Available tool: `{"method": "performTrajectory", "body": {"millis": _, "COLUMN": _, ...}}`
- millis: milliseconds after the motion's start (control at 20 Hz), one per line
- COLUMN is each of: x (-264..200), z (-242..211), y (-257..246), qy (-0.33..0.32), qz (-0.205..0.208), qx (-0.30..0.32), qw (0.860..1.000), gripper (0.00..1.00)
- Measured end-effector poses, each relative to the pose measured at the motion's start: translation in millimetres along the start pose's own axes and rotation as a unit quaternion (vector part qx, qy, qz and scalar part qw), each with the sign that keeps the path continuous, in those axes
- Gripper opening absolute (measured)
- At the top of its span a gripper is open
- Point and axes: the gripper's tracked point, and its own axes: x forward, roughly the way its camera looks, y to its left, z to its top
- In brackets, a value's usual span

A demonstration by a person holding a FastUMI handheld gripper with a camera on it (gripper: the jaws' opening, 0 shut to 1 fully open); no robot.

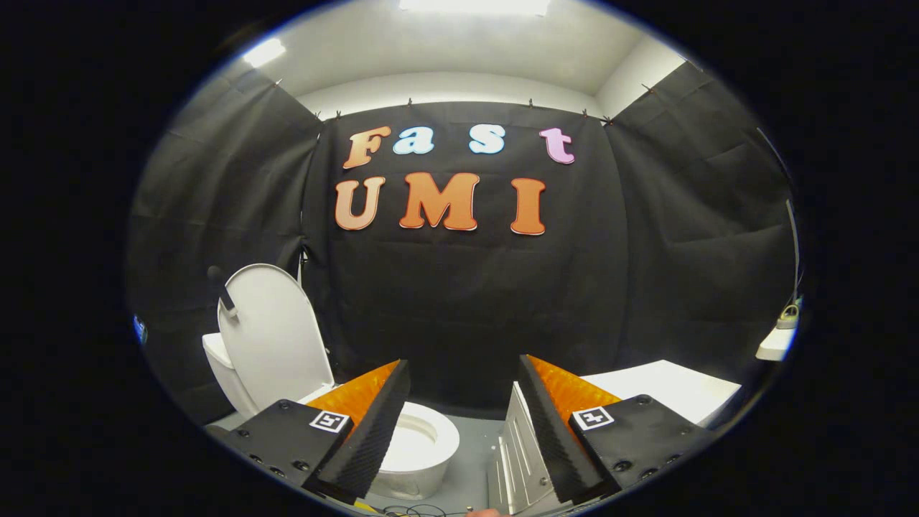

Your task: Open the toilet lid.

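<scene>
Nearest to my camera are the two fingers of my claw (463,424), spread wide apart with nothing between them and nothing touching either one. Each finger carries a ribbed inner face, and a small square marker sits on the block behind each. Just below the fingers, a tangle of thin cable (413,510) lies on the grey floor (470,449).

Beyond my left finger (362,431) stands the toilet (416,449), its white bowl partly hidden behind that finger. Its seat ring is down and the opening of the bowl shows. The toilet lid (273,330) is already raised, standing upright and leaning back against the cistern (219,359), with its pale underside turned toward me. A small dark fitting (227,298) sits on the lid's upper left edge; I cannot tell what it is. My claw is well apart from the lid, off to its right and lower.

Beside my right finger (549,431), on its inner side, a pale grooved panel (513,459) stands on the floor. Past that finger a white counter (675,388) reaches away to the right. Farther right again, a small white ledge (775,345) juts from the side wall, with a little object (788,316) resting on it, too small to make out.

Black cloth hangs all around as the booth's wall (467,301), and above it the white ceiling holds a bright light panel (474,6).
</scene>
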Motion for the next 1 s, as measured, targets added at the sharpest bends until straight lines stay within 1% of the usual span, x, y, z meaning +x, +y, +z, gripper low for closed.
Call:
{"method": "performTrajectory", "body": {"millis": 100, "x": -6, "z": -11, "y": -4, "qy": -0.001, "qz": -0.006, "qx": 0.000, "qw": 1.000, "gripper": 0.97}}
{"method": "performTrajectory", "body": {"millis": 200, "x": -11, "z": -18, "y": -11, "qy": -0.004, "qz": -0.017, "qx": 0.014, "qw": 1.000, "gripper": 0.97}}
{"method": "performTrajectory", "body": {"millis": 500, "x": -9, "z": -37, "y": -21, "qy": 0.012, "qz": -0.027, "qx": 0.040, "qw": 0.999, "gripper": 0.97}}
{"method": "performTrajectory", "body": {"millis": 800, "x": -10, "z": -33, "y": -33, "qy": 0.002, "qz": -0.045, "qx": 0.016, "qw": 0.999, "gripper": 0.97}}
{"method": "performTrajectory", "body": {"millis": 1000, "x": -10, "z": -33, "y": -29, "qy": 0.000, "qz": -0.042, "qx": 0.011, "qw": 0.999, "gripper": 0.97}}
